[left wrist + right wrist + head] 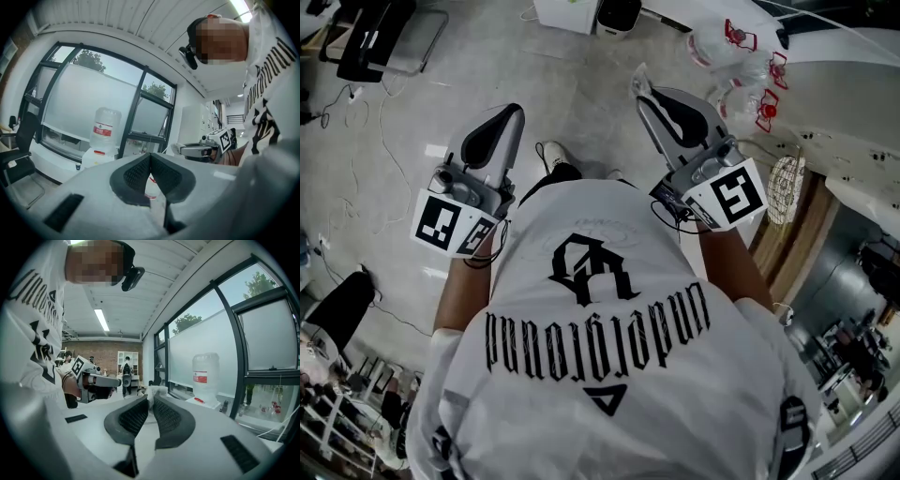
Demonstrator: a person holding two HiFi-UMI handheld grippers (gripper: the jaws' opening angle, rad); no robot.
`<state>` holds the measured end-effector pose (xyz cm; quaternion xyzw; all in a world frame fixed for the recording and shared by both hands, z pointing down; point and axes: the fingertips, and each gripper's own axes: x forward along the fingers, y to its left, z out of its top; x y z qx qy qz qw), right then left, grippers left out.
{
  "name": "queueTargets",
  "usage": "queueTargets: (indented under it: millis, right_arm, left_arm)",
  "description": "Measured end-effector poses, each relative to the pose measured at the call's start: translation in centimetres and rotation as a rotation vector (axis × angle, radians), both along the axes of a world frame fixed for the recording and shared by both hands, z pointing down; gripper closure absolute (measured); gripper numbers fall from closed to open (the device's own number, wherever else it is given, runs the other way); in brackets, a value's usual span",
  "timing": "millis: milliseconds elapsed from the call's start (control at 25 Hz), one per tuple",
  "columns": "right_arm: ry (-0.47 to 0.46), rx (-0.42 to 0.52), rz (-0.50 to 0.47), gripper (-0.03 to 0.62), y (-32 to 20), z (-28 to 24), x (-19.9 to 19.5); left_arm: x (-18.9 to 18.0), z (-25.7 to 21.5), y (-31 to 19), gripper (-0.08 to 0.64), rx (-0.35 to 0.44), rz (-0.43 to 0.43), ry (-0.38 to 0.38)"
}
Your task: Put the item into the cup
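Right gripper [151,400] pinches a white item [157,391] at its tips; left gripper [150,157] closed, empty.

Two grippers held out over a grey floor [581,84], seen from above.
The person's white printed T-shirt [609,375] fills the lower frame. The left gripper [514,111] and right gripper [643,91] both point away from the body. A small white scrap [639,75] seems pinched at the right gripper's tip (too small to be sure). Red-capped water bottles [727,47] sit at upper right and a black chair [380,33] at upper left.
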<state>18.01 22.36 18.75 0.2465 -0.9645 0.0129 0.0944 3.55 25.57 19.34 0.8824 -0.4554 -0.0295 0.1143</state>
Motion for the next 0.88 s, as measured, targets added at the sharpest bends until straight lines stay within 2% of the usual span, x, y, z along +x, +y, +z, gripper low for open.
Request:
queueTargets:
  millis: [200,400,680,880]
  right_arm:
    - [0.014,0.006,0.026,0.546,-1.9,-0.1,-3.4]
    - [0.038,0.004,0.025,0.548,-3.2,0.1,-5.3]
    - [0.045,-0.012,0.009,0.546,-6.0,0.9,-5.8]
    - [0.043,-0.015,-0.019,0.546,-9.4,1.2,-5.1]
  left_arm:
    - [-3.8,-0.2,-1.7,0.545,0.005,0.016,0.004]
    - [-5.7,0.6,-2.7,0.545,-0.01,0.018,0.016]
    - [-6.2,1.4,-4.3,0.545,-0.04,-0.006,0.02]
    - [-5.9,0.9,-7.2,0.545,-0.028,-0.048,0.0]
